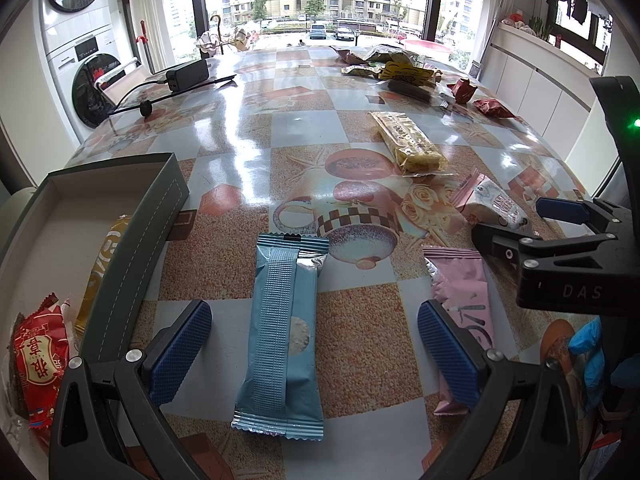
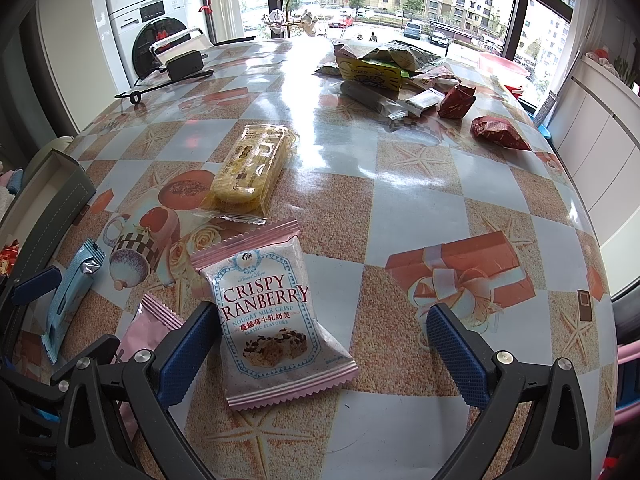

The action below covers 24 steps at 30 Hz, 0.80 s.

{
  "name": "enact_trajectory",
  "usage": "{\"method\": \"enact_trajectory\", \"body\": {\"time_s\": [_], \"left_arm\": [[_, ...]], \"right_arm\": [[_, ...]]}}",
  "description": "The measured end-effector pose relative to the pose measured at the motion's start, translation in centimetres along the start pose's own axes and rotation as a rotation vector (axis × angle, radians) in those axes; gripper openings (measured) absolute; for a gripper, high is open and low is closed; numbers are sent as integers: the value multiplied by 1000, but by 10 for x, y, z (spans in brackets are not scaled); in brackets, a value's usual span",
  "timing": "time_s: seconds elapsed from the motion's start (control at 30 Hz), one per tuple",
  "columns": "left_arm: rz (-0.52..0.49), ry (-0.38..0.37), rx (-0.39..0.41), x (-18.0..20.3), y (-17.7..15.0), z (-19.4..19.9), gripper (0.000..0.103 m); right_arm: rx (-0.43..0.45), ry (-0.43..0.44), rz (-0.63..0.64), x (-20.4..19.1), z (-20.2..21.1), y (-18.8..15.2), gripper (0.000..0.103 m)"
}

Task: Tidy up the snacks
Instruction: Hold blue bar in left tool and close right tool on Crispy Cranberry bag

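Observation:
My left gripper [image 1: 314, 344] is open, its jaws on either side of a blue snack bar [image 1: 282, 332] lying on the table. A grey box [image 1: 132, 240] at the left holds a red snack [image 1: 36, 364] and a gold one [image 1: 100, 276]. My right gripper [image 2: 320, 356] is open around a pink Crispy Cranberry packet [image 2: 272, 320]; its left pad touches the packet's edge. It also shows in the left wrist view [image 1: 520, 224], over that packet [image 1: 492, 204]. A plain pink packet [image 1: 464, 300] lies between the two grippers.
A yellow biscuit pack [image 2: 252, 168] lies mid-table. A heap of snacks [image 2: 384, 68] and two red wrappers [image 2: 496, 132] lie at the far right. A black charger with cable [image 2: 184, 64] lies far left. The table's edge curves close on the right.

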<state>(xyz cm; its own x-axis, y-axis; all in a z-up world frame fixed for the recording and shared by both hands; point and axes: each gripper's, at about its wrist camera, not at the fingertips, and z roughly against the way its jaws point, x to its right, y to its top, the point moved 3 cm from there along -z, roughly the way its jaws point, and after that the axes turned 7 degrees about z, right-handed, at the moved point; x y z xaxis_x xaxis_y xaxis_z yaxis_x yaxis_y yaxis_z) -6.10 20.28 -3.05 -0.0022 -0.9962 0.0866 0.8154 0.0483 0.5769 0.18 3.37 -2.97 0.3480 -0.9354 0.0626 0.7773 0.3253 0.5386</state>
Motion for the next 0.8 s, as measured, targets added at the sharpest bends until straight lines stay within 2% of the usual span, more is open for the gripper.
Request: {"method": "enact_trajectory", "body": {"time_s": [0.13,0.3,0.4,0.43,0.47,0.5,0.53,0.57,0.6,0.7,0.8], "left_arm": [[-9,-3,-11,1,0,0,103],[-52,-22,-85,2,1,1,102],[-50,-16,-118,1,2,3,94],[-49,-16,-123,0,3,4,87],[-51,-19,-125,0,4,6,75],[-56,-25,-125,0,4,8,69],[-67,-32,-126,1,5,9,54],[-73,-36,-128,2,6,10,37],[-71,-49,-131,2,6,11,27],[-16,-106,-148,-2,4,15,25],[12,-132,-145,-4,0,22,25]], "right_arm": [[-11,7,11,0,-1,3,103],[-101,30,37,-3,-8,13,103],[-146,38,56,-8,-11,18,103],[-158,36,54,-9,-11,18,102],[-164,35,51,-9,-12,19,97],[-162,34,49,-9,-11,20,92],[-153,34,53,-10,-7,20,76],[-148,38,59,-11,-3,21,52],[-149,45,64,-13,0,22,40],[-159,91,33,-11,3,20,40],[-146,151,-30,-6,11,10,40]]}}
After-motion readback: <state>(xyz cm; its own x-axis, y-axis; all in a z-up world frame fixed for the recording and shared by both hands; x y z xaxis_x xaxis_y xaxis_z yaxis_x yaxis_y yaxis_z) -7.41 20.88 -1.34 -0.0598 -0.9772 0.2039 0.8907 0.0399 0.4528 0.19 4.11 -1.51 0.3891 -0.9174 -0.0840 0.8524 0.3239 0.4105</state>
